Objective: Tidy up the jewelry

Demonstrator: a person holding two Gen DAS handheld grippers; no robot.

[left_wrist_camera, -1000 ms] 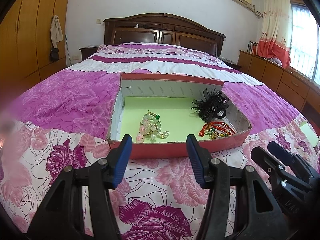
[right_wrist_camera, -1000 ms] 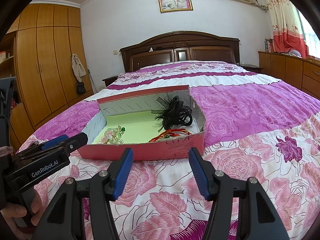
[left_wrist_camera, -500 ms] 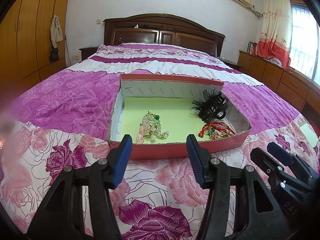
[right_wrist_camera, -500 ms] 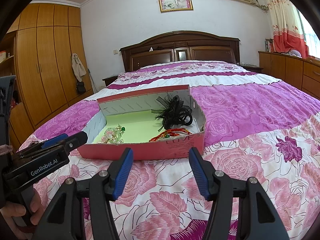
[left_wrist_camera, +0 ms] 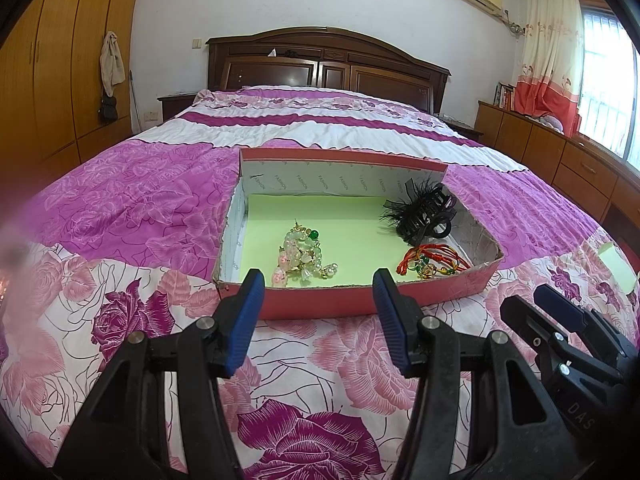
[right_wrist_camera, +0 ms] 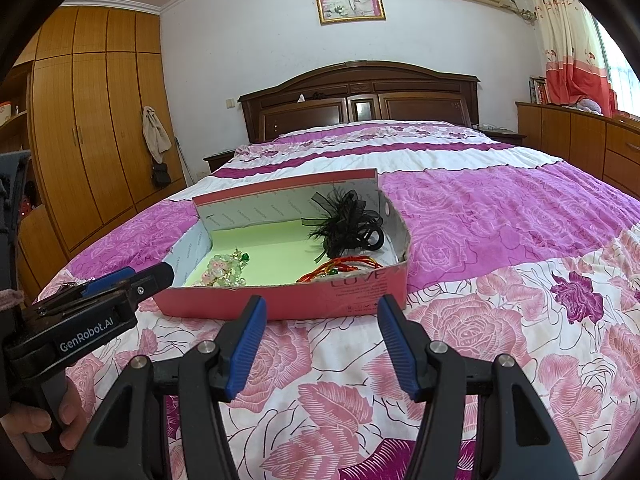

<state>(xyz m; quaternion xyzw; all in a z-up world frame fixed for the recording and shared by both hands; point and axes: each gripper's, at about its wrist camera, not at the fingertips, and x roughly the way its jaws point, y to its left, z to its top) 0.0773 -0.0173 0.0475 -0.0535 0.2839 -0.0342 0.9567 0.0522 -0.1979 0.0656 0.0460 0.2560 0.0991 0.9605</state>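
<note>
A red cardboard box (left_wrist_camera: 352,300) with a light green floor lies on the bed; it also shows in the right wrist view (right_wrist_camera: 304,300). Inside lie a pale beaded bracelet cluster (left_wrist_camera: 302,254) (right_wrist_camera: 224,270), red string bracelets (left_wrist_camera: 430,260) (right_wrist_camera: 340,268) and a black feathered hair clip (left_wrist_camera: 424,212) (right_wrist_camera: 348,226). My left gripper (left_wrist_camera: 318,284) is open and empty, just short of the box's near wall. My right gripper (right_wrist_camera: 320,308) is open and empty, in front of the box's near right part. Each gripper shows at the edge of the other's view.
The floral pink and purple bedspread (left_wrist_camera: 120,208) covers the bed. A dark wooden headboard (left_wrist_camera: 328,64) stands at the back, a wardrobe (right_wrist_camera: 88,128) at left, low cabinets (left_wrist_camera: 560,152) and a curtained window at right. A hand (right_wrist_camera: 28,432) holds the left gripper's handle.
</note>
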